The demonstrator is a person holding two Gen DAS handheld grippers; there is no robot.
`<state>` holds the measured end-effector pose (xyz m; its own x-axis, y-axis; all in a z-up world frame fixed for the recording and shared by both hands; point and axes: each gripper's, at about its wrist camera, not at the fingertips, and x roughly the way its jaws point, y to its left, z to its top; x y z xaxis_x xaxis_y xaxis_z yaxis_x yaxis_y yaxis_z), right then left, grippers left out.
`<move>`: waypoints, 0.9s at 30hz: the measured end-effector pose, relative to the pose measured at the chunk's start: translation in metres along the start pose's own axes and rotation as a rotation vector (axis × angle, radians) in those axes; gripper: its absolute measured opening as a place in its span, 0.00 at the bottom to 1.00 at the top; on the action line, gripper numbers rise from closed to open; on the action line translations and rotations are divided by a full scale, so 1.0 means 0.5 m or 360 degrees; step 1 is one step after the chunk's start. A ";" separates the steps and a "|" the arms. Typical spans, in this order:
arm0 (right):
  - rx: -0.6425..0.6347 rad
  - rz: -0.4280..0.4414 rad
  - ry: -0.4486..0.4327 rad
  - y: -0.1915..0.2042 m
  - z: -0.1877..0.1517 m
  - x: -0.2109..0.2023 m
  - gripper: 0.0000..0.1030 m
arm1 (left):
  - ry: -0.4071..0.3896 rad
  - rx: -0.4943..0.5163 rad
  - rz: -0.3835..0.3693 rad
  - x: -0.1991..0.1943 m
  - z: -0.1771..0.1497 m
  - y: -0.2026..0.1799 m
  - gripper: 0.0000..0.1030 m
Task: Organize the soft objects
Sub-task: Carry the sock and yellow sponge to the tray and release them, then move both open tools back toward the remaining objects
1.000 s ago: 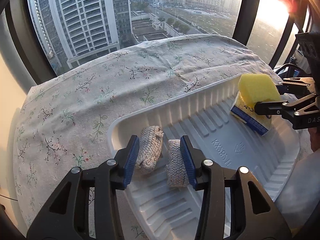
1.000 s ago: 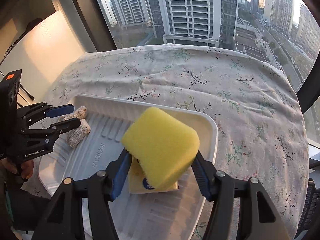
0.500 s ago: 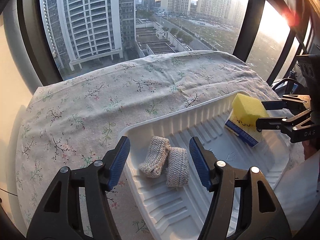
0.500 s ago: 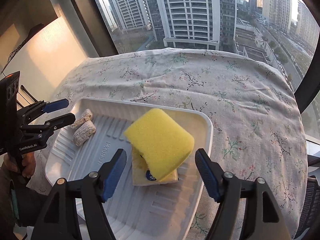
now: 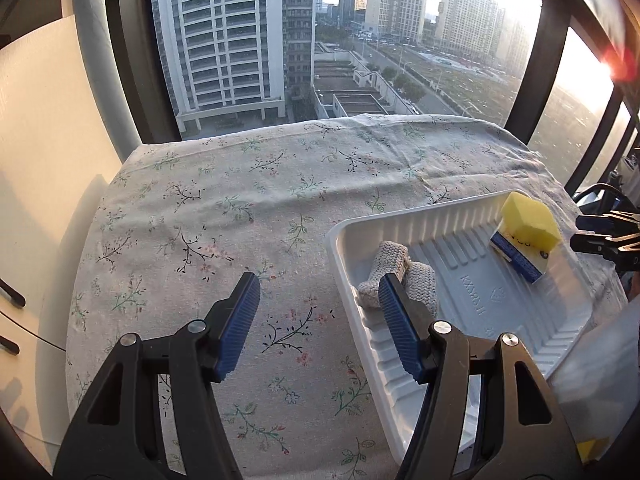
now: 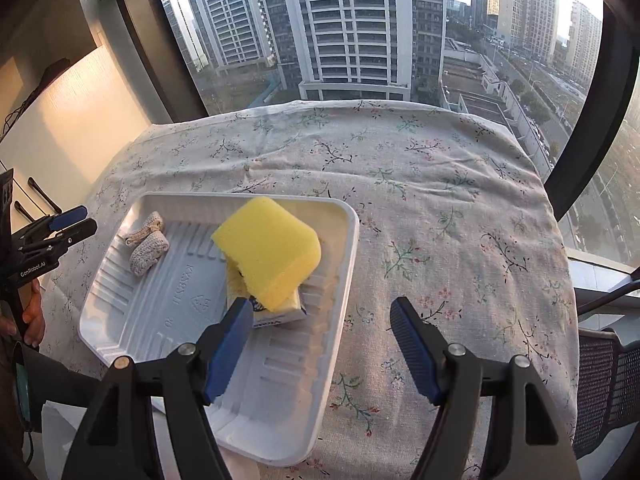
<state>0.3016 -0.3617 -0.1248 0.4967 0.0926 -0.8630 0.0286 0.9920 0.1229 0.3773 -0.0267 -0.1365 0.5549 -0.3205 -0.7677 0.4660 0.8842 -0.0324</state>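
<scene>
Both tools empty, jaws apart: left tool (image 5: pixel 318 322), right tool (image 6: pixel 320 346). Sponge (image 6: pixel 267 251) and knit rolls (image 6: pixel 144 242) sit in tray (image 6: pixel 344 264); best lift straight clear, no snagging

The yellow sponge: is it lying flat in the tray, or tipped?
Tipped. The yellow sponge leans at an angle on a small packet inside the white tray, with no gripper touching it.

The right gripper (image 6: pixel 322 350) hangs with its jaws apart and empty over the near right rim of the white tray (image 6: pixel 344 276); the yellow sponge (image 6: pixel 266 250) lies just beyond the left jaw, two knitted rolls (image 6: pixel 146 242) farther left
</scene>
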 end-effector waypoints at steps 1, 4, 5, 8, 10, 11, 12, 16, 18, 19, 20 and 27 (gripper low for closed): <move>0.0015 -0.0004 0.0001 -0.008 -0.005 -0.005 0.72 | 0.0002 -0.0018 0.0008 -0.005 -0.006 0.008 0.58; 0.0057 -0.0036 0.0001 -0.030 -0.025 -0.021 0.72 | 0.0012 -0.0067 0.0028 -0.021 -0.028 0.033 0.58; 0.0070 -0.0044 0.0004 -0.037 -0.033 -0.026 0.72 | 0.0012 -0.0078 0.0035 -0.027 -0.036 0.039 0.58; 0.0098 -0.0076 0.0009 -0.055 -0.062 -0.044 0.71 | 0.0011 -0.0112 0.0051 -0.047 -0.063 0.057 0.58; 0.0114 -0.0095 0.0014 -0.067 -0.084 -0.055 0.72 | 0.0008 -0.0131 0.0053 -0.059 -0.083 0.064 0.58; 0.0119 -0.0106 0.0021 -0.072 -0.095 -0.059 0.71 | 0.0008 -0.0137 0.0057 -0.067 -0.093 0.068 0.58; 0.0123 -0.0121 0.0026 -0.078 -0.107 -0.065 0.71 | 0.0008 -0.0141 0.0068 -0.073 -0.103 0.069 0.58; 0.0159 -0.0164 0.0038 -0.101 -0.159 -0.087 0.72 | 0.0010 -0.0160 0.0083 -0.101 -0.149 0.079 0.58; 0.0191 -0.0170 0.0043 -0.112 -0.186 -0.100 0.72 | 0.0005 -0.0162 0.0094 -0.115 -0.172 0.080 0.58; 0.0203 -0.0169 0.0042 -0.116 -0.201 -0.106 0.72 | 0.0002 -0.0165 0.0099 -0.123 -0.184 0.081 0.58; 0.0213 -0.0168 0.0040 -0.120 -0.216 -0.113 0.71 | 0.0000 -0.0172 0.0102 -0.130 -0.196 0.082 0.58; 0.0231 -0.0230 0.0071 -0.134 -0.318 -0.145 0.72 | 0.0019 -0.0198 0.0090 -0.168 -0.281 0.088 0.58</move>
<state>0.1259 -0.4215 -0.1483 0.4398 -0.0428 -0.8971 0.2231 0.9728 0.0630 0.2546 0.0870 -0.1633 0.5690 -0.2656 -0.7783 0.3447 0.9363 -0.0675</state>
